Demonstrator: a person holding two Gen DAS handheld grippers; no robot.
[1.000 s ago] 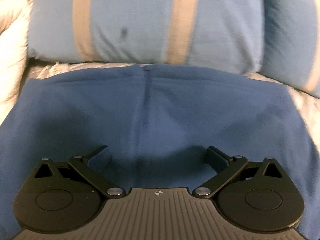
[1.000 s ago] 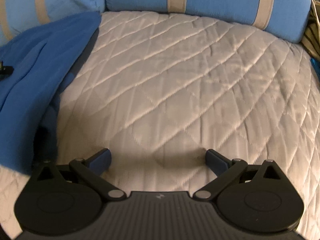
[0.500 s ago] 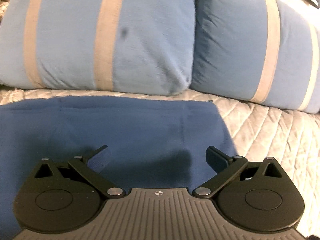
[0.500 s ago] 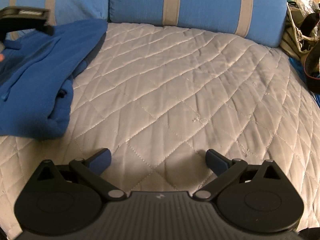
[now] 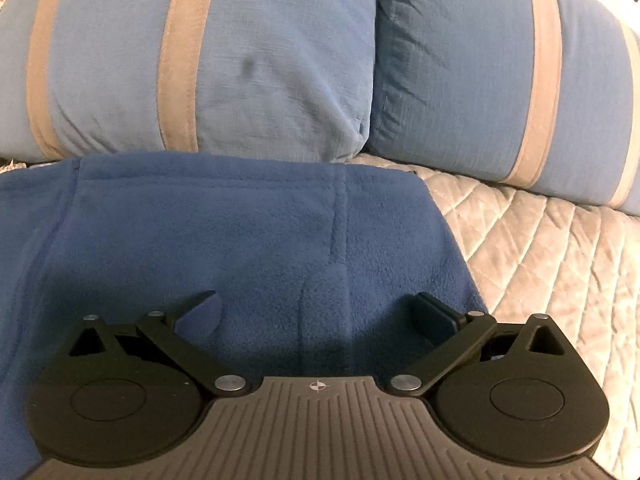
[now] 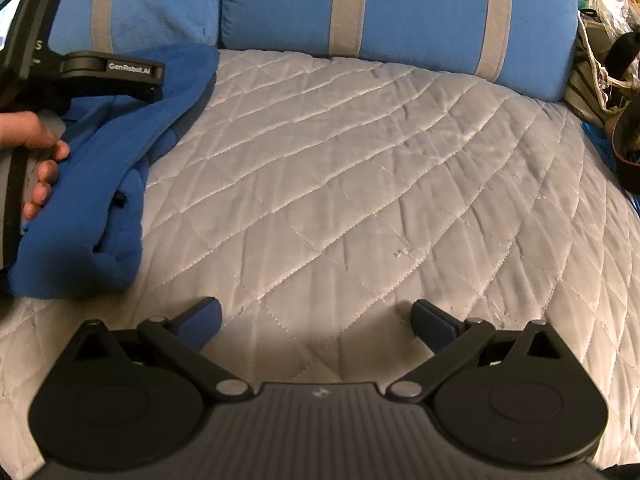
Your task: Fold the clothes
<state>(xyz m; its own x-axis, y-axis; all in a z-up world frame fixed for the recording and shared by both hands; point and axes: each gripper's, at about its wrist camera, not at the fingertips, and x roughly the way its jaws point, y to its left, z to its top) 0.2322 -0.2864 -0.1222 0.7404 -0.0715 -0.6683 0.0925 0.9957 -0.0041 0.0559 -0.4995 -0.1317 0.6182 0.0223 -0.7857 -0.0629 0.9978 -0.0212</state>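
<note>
A dark blue fleece garment (image 5: 248, 232) lies folded on the quilted bed, its far edge against the pillows. My left gripper (image 5: 318, 312) hovers open and empty just above its near part. In the right wrist view the same garment (image 6: 100, 184) lies bunched at the left. My right gripper (image 6: 316, 320) is open and empty over bare quilt, to the right of the garment. The left gripper's body (image 6: 96, 76) and the hand holding it show at the far left of that view, over the garment.
Two blue pillows with tan stripes (image 5: 200, 60) (image 5: 500, 72) line the head of the bed. The grey quilted cover (image 6: 380, 184) spreads to the right of the garment. Bags and clutter (image 6: 608, 80) stand beyond the bed's right edge.
The left gripper has swung right over the garment, bringing its right edge and the second pillow into view. The right gripper has pulled back from the garment. Both stay open.
</note>
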